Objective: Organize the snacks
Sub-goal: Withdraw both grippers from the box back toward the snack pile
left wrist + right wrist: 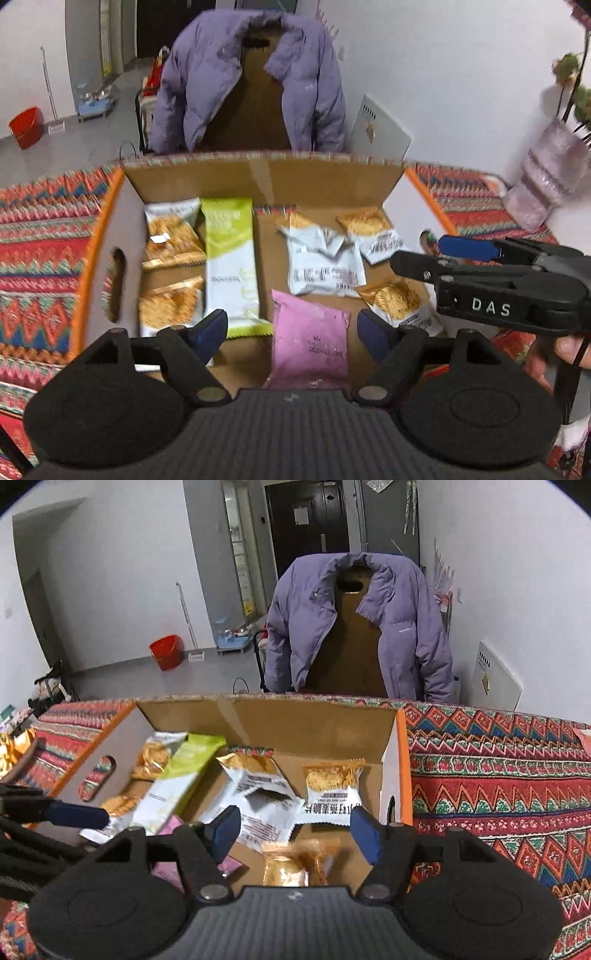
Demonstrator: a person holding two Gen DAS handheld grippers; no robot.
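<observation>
An open cardboard box (325, 181) (317, 723) holds several snack packets. In the left wrist view a long green and white packet (231, 266) lies left of centre, gold cracker packets (171, 236) beside it, white packets (325, 266) at the right, and a pink packet (310, 339) at the near side. My left gripper (291, 332) is open over the box with the pink packet lying between its fingers. My right gripper (293, 830) is open above a gold packet (299, 864) on the box floor, and it also shows at the right of the left wrist view (424, 254).
The box sits on a table with a red patterned cloth (498, 775). A chair with a purple jacket (369, 627) stands behind the table. A vase (550, 177) stands at the right on the table. A red bucket (167, 651) is on the floor.
</observation>
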